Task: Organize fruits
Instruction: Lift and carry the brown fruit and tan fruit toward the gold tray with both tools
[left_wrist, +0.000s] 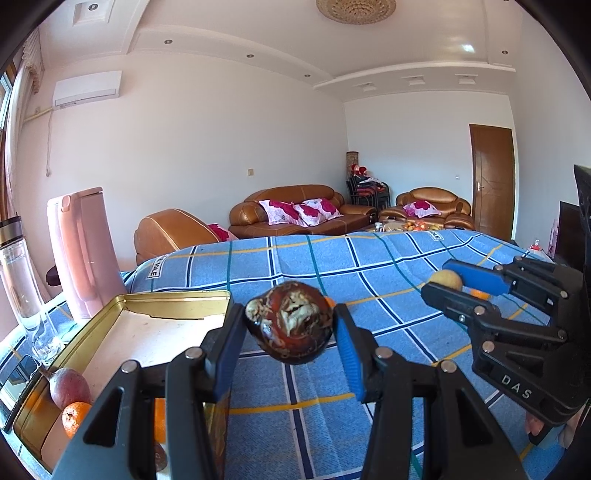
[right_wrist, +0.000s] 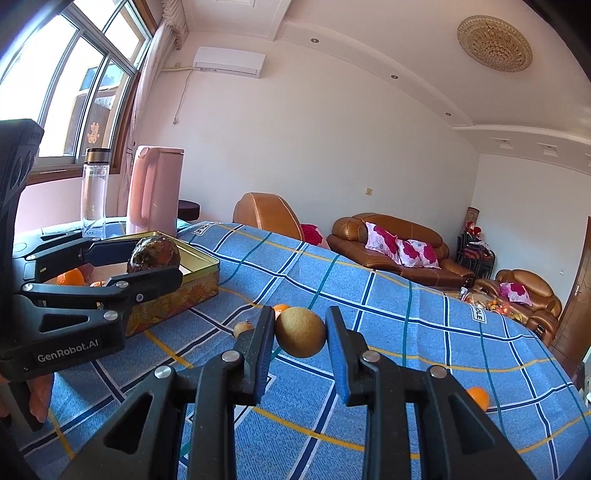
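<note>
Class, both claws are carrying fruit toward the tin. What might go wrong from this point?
1. The left claw pinches the dark, cracked round fruit only at its sides; it may slip or get crushed.
2. The right claw grips the tan round fruit near the fingertips; it might roll out.
3. The gold rectangular tin sits near the clear glass bottle, which the left claw might knock.

Half hidden behind the left jaw's black linkage: a small orange mandarin (left_wrist: 159, 421) inside the gold tin. Beyond the right jaws, another orange mandarin (right_wrist: 281, 310), mostly covered by the round tan fruit (right_wrist: 300, 332).
</note>
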